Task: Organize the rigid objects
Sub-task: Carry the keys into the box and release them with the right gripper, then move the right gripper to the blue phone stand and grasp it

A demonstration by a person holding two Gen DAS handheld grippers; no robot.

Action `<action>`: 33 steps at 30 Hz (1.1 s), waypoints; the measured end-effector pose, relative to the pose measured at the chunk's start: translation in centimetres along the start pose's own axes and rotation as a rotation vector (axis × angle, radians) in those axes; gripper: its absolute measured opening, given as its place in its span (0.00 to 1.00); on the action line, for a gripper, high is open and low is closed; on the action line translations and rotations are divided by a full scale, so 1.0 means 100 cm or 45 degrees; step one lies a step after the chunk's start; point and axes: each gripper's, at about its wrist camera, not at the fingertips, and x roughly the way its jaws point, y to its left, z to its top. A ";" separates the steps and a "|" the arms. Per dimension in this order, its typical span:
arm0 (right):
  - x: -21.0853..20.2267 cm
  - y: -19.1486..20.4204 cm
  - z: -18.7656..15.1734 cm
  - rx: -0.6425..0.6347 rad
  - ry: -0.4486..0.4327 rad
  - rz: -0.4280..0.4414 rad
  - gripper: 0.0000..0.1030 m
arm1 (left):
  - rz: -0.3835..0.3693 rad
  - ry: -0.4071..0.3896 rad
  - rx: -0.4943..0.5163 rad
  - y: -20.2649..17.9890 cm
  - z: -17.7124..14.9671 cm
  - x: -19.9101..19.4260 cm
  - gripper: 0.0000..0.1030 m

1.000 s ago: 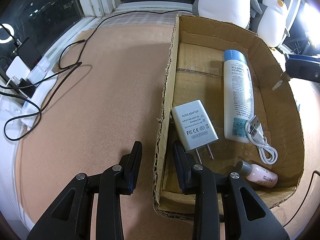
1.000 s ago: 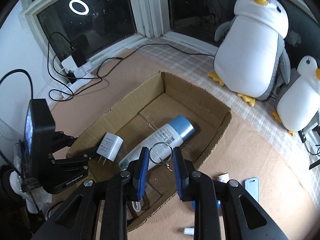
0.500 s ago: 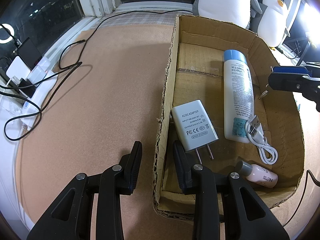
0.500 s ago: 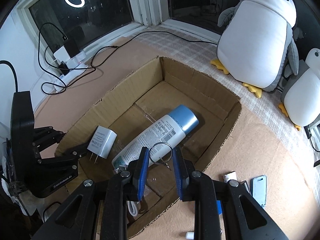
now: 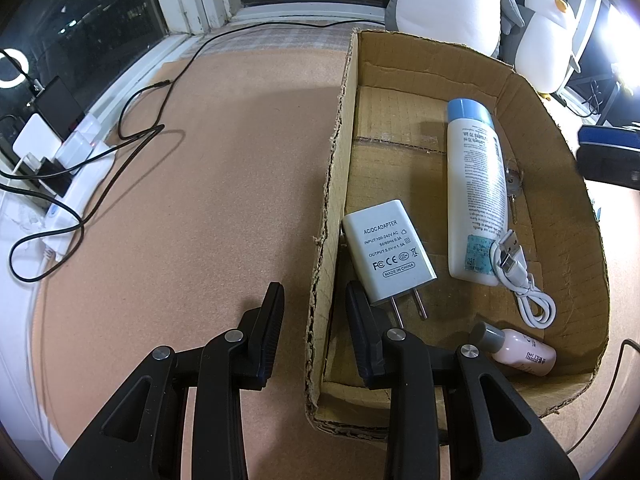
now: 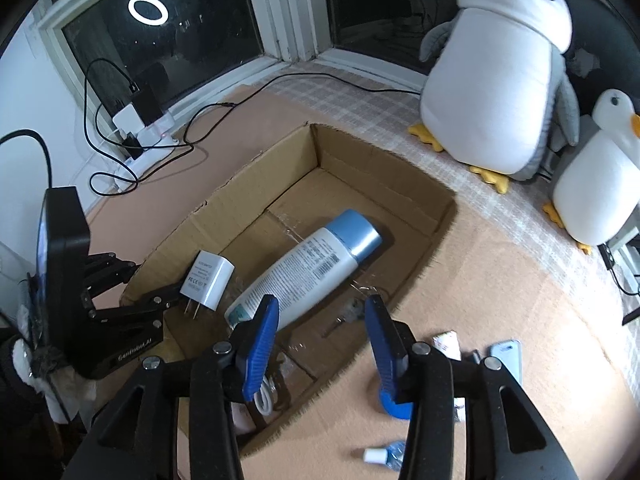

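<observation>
An open cardboard box point(image 5: 340, 128) point(image 6: 240, 184) holds a white bottle with a blue cap point(image 5: 474, 196) point(image 6: 304, 264), a white AC adapter point(image 5: 386, 252) point(image 6: 206, 278), a white USB cable point(image 5: 524, 280), a small pink bottle point(image 5: 520, 350) and a key ring with keys point(image 5: 512, 182) point(image 6: 356, 304) lying beside the big bottle. My left gripper point(image 5: 314, 330) straddles the box's left wall, jaws apart around it. My right gripper point(image 6: 322, 334) is open and empty above the box's right side.
Two plush penguins point(image 6: 500, 80) stand behind the box. A power strip with chargers and black cables point(image 5: 52, 168) lies at the left by the window. Small items lie on the mat to the right of the box: a pale blue flat object point(image 6: 506, 358), a small tube point(image 6: 444, 338).
My right gripper opened and let go of the key ring, which dropped into the box beside the big bottle. The left gripper has not moved.
</observation>
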 end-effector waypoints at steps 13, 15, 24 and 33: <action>-0.043 -0.064 -0.050 0.148 -0.005 -0.090 0.44 | 0.010 0.001 0.014 0.000 0.003 -0.001 0.29; -0.044 -0.074 -0.060 0.166 0.017 -0.110 0.44 | 0.011 0.001 0.015 -0.001 0.003 0.000 0.29; -0.037 -0.119 -0.087 0.247 0.084 -0.280 0.47 | 0.014 0.002 0.017 -0.002 0.002 0.000 0.29; -0.006 -0.165 -0.073 0.433 0.123 -0.260 0.47 | 0.013 0.002 0.015 -0.002 0.002 0.000 0.29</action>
